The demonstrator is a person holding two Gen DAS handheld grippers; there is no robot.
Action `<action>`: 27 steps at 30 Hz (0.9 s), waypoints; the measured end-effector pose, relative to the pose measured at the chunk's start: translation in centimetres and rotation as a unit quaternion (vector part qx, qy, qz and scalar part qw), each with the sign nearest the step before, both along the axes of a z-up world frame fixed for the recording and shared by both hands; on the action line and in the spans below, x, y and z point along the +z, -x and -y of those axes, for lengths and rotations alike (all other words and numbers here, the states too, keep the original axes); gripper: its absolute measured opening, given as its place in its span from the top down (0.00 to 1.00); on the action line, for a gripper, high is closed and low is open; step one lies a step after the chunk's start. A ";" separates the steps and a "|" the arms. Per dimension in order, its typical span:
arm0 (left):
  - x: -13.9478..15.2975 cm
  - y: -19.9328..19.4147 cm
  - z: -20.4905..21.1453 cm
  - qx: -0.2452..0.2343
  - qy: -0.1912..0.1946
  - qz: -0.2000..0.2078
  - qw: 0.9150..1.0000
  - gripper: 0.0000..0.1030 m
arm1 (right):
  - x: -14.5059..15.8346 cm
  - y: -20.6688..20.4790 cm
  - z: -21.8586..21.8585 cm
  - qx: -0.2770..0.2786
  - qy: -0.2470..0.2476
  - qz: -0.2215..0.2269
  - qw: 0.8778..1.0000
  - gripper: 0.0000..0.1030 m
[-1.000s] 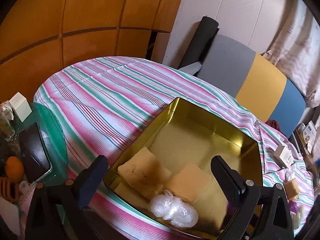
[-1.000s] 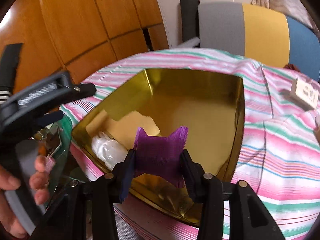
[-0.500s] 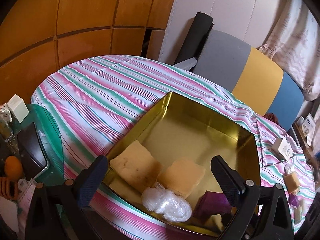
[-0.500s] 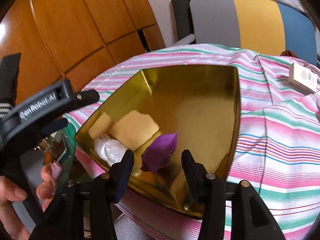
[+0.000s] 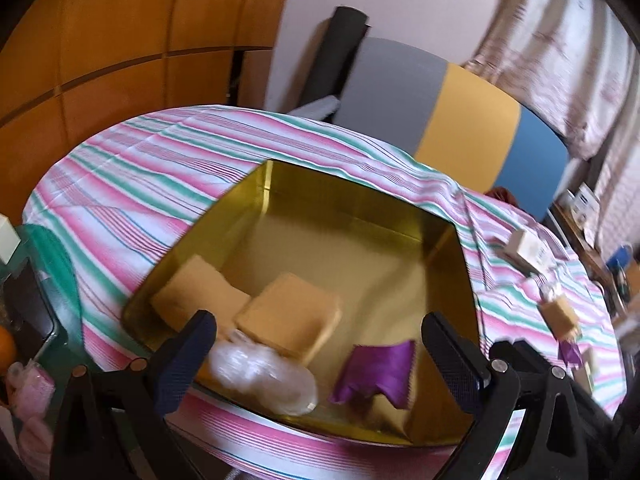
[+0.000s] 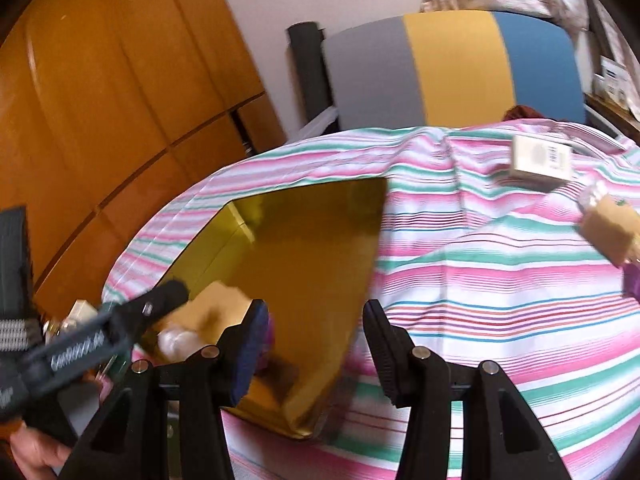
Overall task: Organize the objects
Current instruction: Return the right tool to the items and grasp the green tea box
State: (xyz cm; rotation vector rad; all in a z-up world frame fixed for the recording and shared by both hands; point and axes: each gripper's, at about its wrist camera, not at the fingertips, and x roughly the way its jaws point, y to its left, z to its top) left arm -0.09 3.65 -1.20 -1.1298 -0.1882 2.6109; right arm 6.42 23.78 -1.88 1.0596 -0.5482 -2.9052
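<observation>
A gold tin box [image 5: 360, 216] [image 6: 304, 216] sits on the striped tablecloth. Inside it lie two tan packets [image 5: 288, 316], a clear plastic bundle [image 5: 264, 376] and a purple pouch [image 5: 376, 368]. My left gripper [image 5: 320, 344] is open and empty above the tin's near edge. My right gripper [image 6: 316, 344] is open and empty over the tin's near right corner; the purple pouch [image 6: 269, 336] peeks out behind its left finger. The left gripper's body [image 6: 92, 332] shows at the left of the right wrist view.
On the cloth right of the tin lie a white carton [image 6: 540, 160] [image 5: 528, 252], a tan packet [image 6: 612, 228] [image 5: 560, 316] and a purple item [image 6: 634, 280] [image 5: 570, 352]. A grey, yellow and blue chair back [image 5: 448, 120] stands behind the table. A cluttered glass side table [image 5: 36, 280] is at the left.
My right gripper opened and let the purple pouch drop into the tin, then swung right toward the loose items. My left gripper stayed open and drifted slightly.
</observation>
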 end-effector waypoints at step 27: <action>-0.8 -6.3 -7.4 -0.151 0.008 0.001 0.989 0.00 | -3.2 -7.0 -21.7 -0.243 -0.060 0.060 0.966 0.51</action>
